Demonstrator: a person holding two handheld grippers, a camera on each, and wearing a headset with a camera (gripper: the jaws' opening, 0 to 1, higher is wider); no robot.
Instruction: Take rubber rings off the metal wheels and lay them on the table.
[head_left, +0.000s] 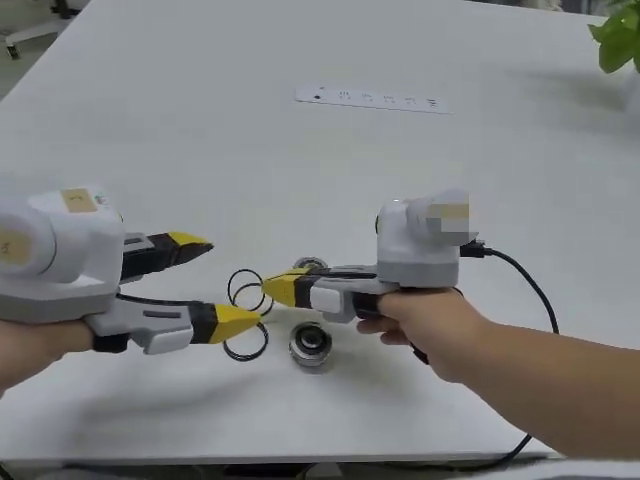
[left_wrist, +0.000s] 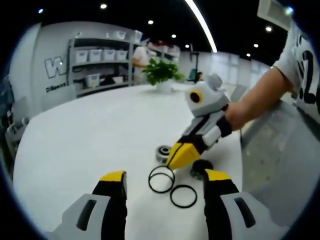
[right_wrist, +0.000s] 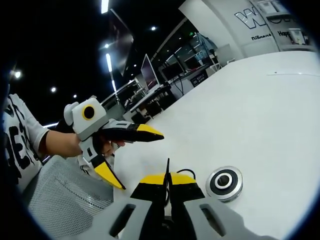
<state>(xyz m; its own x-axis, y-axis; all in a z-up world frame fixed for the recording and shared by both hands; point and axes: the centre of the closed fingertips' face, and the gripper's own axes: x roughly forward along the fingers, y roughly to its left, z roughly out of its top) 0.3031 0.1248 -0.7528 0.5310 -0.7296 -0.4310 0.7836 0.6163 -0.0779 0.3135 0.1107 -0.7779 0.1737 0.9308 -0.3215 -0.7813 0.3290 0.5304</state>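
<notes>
Your right gripper (head_left: 277, 288) pinched a rubber ring (head_left: 230, 290) just above the tabletop (head_left: 300, 150), left gripper (head_left: 225, 282) spread; you probably needed to release it gently, flat.

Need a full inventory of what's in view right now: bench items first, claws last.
rubber rings: at least two, black, on the table between the claws; one at the right claw's tip, one nearer the left claw
metal wheels: two, silver with dark centres, on the table; one in front of the right claw, one partly hidden behind it
strip: one, white, far middle of the table
plant: one, green, far right corner
cable: one, black, runs from the right claw toward the table's near edge
table: one, white
left claw: yellow tips, open, above the table
right claw: yellow tips, shut on a thin black rubber ring
hand: holds the right claw
</notes>
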